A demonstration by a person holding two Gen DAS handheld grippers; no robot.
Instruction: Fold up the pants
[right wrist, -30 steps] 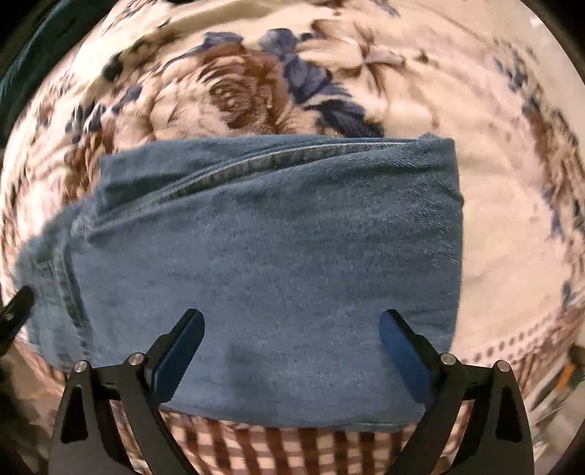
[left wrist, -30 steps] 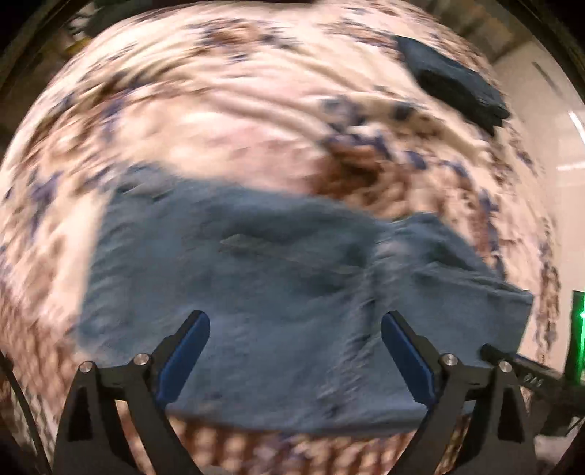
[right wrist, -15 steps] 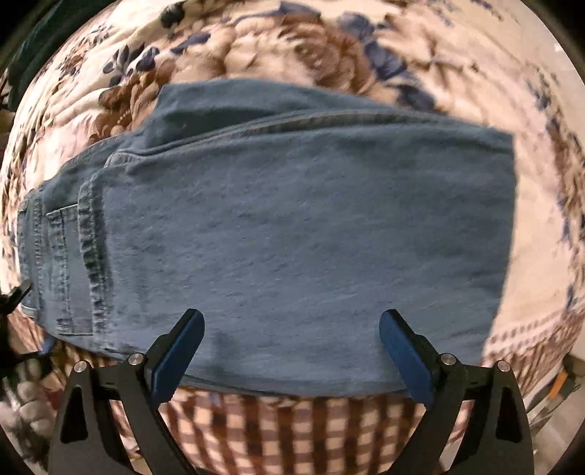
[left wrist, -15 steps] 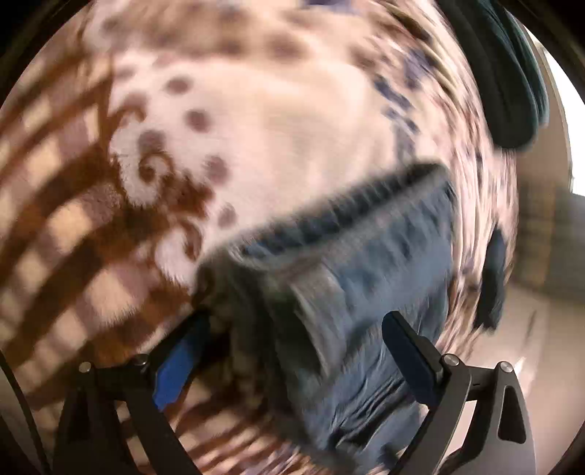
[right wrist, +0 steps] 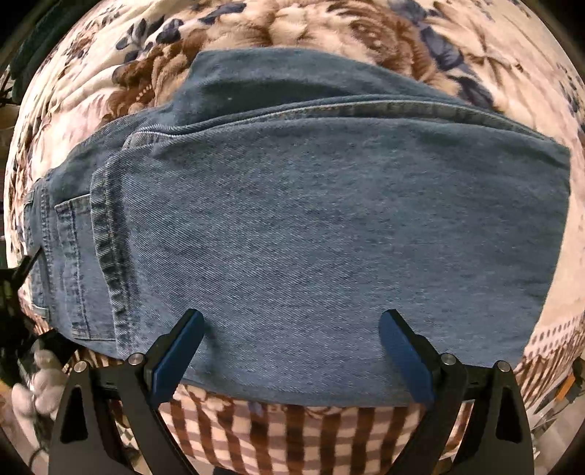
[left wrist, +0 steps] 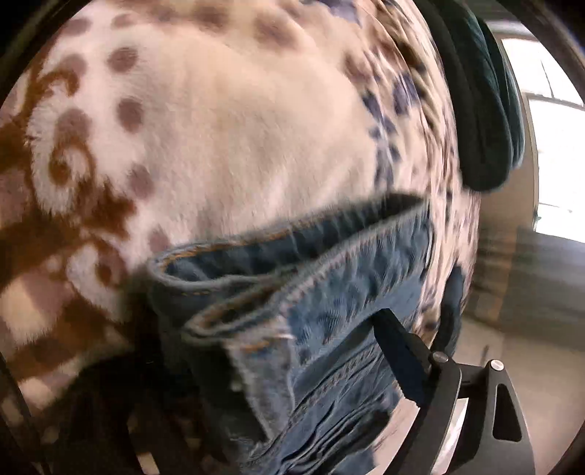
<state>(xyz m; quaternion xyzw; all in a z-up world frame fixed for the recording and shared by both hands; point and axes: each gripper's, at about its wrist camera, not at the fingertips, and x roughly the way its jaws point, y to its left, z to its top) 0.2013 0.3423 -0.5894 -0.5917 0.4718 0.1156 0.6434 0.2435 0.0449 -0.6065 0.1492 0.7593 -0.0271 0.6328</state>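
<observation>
Both jaws of the right gripper (right wrist: 290, 350) stand wide apart with nothing between them, the two blue pads hovering over the near edge of the pants (right wrist: 329, 226). On the left gripper (left wrist: 292, 365) only one finger (left wrist: 400, 360) shows, pressed into the denim at the waistband end of the pants (left wrist: 310, 310); its partner is hidden under the layered cloth, so whether that gripper has closed on the fabric cannot be told.

Seen from the right wrist, the pants lie folded into a broad blue block on the blanket (right wrist: 347, 29), a plush cover with brown and navy flowers and a brown checked border running just under the pants' near edge. A long side seam crosses the far part of the block, and a hemmed leg end and a back pocket sit at its left end.

Seen from the left wrist, the pants' stacked edges with orange stitching bunch up close to the lens, blurred. Beyond the pants, past cream blanket (left wrist: 237, 146) with brown scrolls and dots, a dark green cushion (left wrist: 479, 109) lies at the blanket's far edge, well apart from the denim. A bright window (left wrist: 559, 164) shows beyond it.
</observation>
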